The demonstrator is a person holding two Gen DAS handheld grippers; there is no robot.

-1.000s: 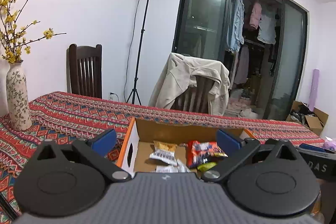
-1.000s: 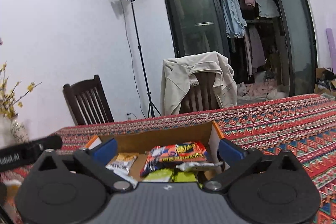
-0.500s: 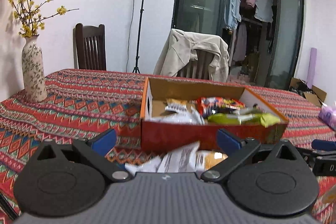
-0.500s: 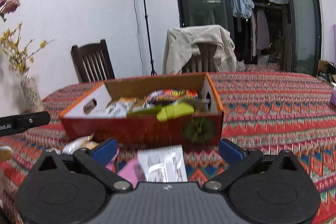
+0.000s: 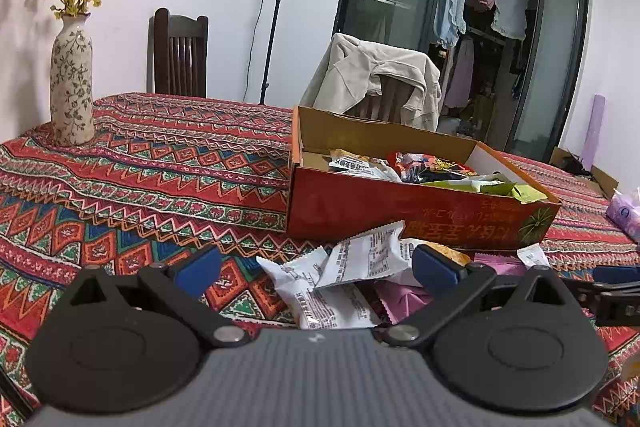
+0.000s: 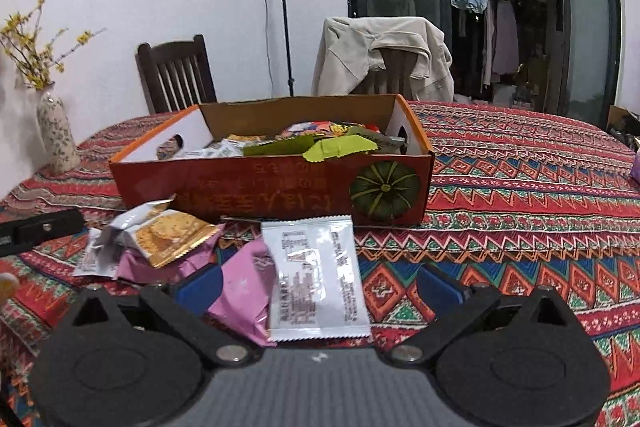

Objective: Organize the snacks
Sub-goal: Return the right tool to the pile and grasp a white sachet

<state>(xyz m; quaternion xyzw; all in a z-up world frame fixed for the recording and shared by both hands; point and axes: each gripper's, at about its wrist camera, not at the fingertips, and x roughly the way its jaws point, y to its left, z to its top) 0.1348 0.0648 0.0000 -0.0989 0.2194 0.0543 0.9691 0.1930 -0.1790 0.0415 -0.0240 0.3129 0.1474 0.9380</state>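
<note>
A red cardboard box [image 5: 400, 211] [image 6: 280, 187] stands on the patterned tablecloth and holds several snack packets. More packets lie loose in front of it: white packets [image 5: 360, 259], a flat white packet [image 6: 316, 275], a pink packet [image 6: 244, 287] and an orange-gold packet [image 6: 172, 235]. My left gripper [image 5: 316, 269] is open and empty, low over the white packets. My right gripper [image 6: 318, 283] is open and empty, with the flat white and pink packets lying between its fingers. The right gripper's tip shows in the left wrist view [image 5: 612, 287].
A flowered vase [image 5: 72, 83] with yellow blossoms stands at the table's far left. A dark wooden chair [image 5: 180, 55] and a chair draped with a beige jacket [image 5: 372, 83] stand behind the table. A purple tissue pack [image 5: 624, 211] lies at the right.
Both grippers have dropped from above the box and pulled back to its near side, low over the loose packets. Both stay open.
</note>
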